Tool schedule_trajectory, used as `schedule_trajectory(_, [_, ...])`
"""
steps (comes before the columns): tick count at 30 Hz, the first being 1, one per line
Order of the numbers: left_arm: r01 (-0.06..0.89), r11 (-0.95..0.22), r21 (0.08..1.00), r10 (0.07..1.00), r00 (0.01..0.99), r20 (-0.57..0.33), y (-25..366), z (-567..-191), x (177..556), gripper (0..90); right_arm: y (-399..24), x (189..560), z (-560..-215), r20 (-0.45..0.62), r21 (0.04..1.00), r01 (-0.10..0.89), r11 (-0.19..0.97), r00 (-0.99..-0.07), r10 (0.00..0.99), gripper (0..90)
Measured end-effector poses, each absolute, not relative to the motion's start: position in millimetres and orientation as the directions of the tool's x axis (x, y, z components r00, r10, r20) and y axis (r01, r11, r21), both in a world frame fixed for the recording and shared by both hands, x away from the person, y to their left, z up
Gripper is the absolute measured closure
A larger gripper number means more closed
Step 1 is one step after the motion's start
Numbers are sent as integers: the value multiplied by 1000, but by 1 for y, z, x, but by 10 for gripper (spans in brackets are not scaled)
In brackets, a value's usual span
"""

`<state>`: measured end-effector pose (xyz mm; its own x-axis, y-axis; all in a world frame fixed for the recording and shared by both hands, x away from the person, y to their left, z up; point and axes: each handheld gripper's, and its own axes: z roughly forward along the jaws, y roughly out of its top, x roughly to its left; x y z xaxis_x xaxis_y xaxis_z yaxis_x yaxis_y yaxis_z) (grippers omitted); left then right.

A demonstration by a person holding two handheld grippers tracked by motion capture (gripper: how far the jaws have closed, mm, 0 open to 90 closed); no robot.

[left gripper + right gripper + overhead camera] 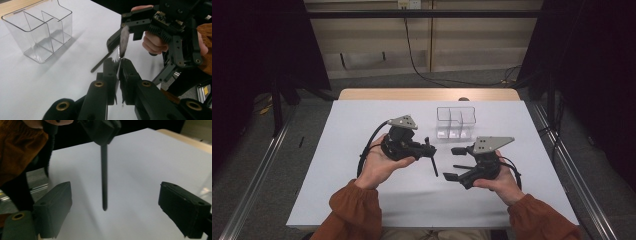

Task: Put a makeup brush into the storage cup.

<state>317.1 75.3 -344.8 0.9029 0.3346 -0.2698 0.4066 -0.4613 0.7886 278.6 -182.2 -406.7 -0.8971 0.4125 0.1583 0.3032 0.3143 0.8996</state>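
My left gripper points right over the middle of the white table and is shut on a thin black stick, which slants down from its jaws toward the person. In the left gripper view the jaws are pressed together, with a pale blurred sliver rising from between them. My right gripper faces it from the right, open, with the stick's lower end close by. In the right gripper view the stick hangs between the wide-apart pads without touching them.
A clear plastic box with several compartments stands on the white table cover just beyond both grippers, seen close at upper left in the left gripper view. Metal rails run along both table sides.
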Motion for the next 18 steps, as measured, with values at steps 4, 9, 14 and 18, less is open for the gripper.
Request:
schedule_trajectory(4, [415, -449, 792, 337, 899, -280, 79, -346, 317, 840, -171, 283, -405, 167, 895, 305, 326, -906, 389, 128])
schedule_trajectory(9, [420, -438, 795, 342, 896, -284, 81, -346, 318, 841, -162, 290, -405, 186, 888, 314, 337, -914, 360, 298])
schedule_trajectory(14, [418, -449, 790, 340, 897, -281, 79, -348, 317, 841, -156, 294, -407, 199, 893, 316, 320, -916, 349, 456])
schedule_trajectory(18, [422, -448, 788, 341, 895, -286, 78, -350, 317, 840, -153, 295, -408, 196, 896, 307, 322, -922, 334, 564])
